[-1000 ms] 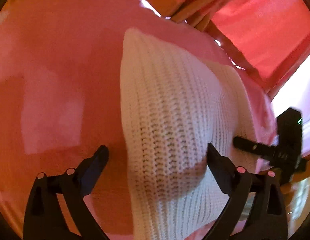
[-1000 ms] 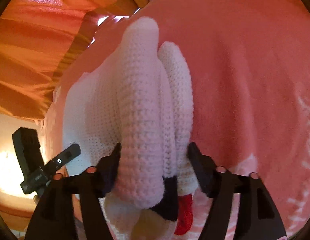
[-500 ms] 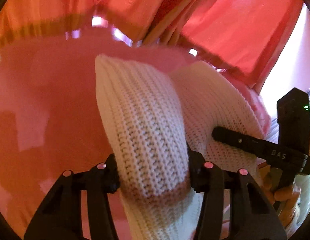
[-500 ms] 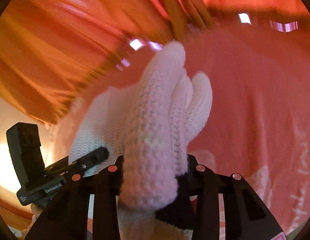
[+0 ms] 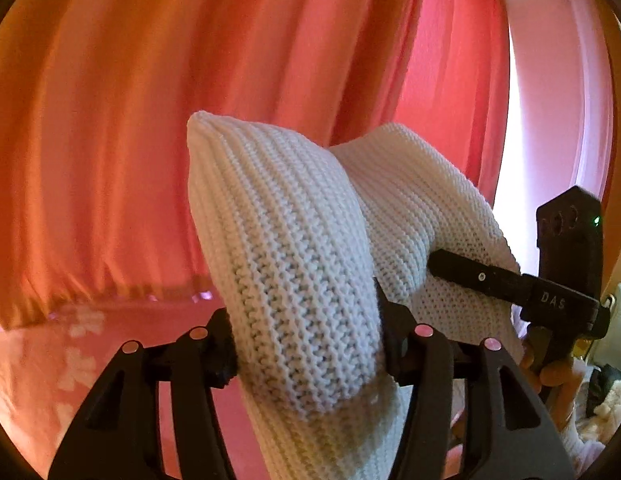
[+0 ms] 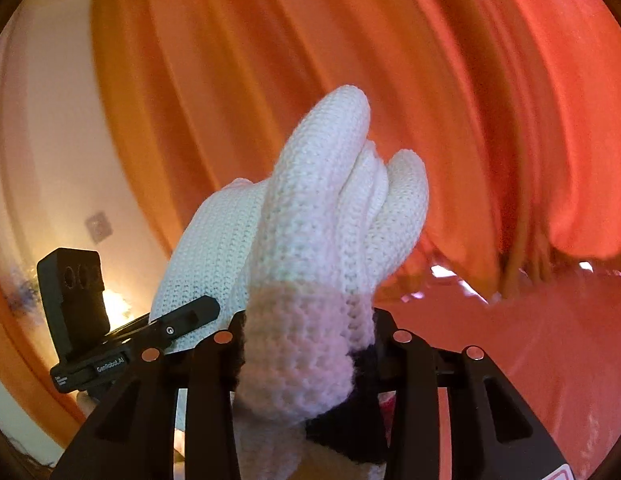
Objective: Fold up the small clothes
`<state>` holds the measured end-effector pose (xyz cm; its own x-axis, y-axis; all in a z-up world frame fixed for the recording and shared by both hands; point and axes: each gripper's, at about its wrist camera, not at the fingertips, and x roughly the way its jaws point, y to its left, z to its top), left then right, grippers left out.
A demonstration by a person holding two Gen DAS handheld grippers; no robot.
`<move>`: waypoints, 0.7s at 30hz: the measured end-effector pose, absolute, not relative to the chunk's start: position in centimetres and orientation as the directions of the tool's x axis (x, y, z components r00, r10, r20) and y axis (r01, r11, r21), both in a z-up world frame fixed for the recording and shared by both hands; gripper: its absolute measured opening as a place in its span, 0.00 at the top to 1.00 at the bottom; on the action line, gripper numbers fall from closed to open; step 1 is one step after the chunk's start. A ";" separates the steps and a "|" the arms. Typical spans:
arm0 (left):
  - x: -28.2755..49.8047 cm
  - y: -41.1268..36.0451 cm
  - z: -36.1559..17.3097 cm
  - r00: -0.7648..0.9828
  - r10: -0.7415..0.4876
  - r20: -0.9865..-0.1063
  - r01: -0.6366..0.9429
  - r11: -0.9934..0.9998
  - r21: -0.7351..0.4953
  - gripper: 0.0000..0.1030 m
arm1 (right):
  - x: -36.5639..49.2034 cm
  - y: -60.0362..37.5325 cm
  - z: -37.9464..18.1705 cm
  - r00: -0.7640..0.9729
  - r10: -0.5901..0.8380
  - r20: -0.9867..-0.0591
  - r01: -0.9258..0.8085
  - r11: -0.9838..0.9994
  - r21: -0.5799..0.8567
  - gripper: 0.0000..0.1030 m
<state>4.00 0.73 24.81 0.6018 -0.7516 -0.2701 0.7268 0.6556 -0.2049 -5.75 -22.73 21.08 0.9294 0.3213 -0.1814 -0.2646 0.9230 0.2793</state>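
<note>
Left gripper (image 5: 306, 344) clamped on a thick fold of the white knit garment (image 5: 294, 248); right gripper (image 6: 306, 344) pinching another bunch (image 6: 314, 248). Held aloft between both, before the curtain (image 5: 110, 120). Likely soft, light, floppy (chunky knit); best taken at edges.
</note>
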 end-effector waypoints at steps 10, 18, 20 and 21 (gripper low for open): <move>12.5 2.8 14.3 0.635 -0.648 -0.420 0.595 0.757 -0.270 0.45 | 5.7 -21.0 11.3 0.849 0.352 -0.394 -0.223 0.915 0.337 0.63; 21.2 1.4 -4.3 0.515 -0.333 -0.790 0.336 0.926 -0.171 0.46 | 16.0 -24.7 -8.4 0.586 0.235 -0.776 0.085 0.934 0.347 0.62; 19.9 2.0 -2.3 0.555 -0.353 -0.754 0.376 0.914 -0.151 0.45 | 14.1 -24.8 -5.4 0.679 0.272 -0.682 0.011 0.925 0.380 0.62; 19.0 2.4 -1.2 0.600 -0.353 -0.717 0.381 0.915 -0.132 0.35 | 13.5 -24.8 -4.2 0.726 0.237 -0.646 0.001 0.939 0.345 0.61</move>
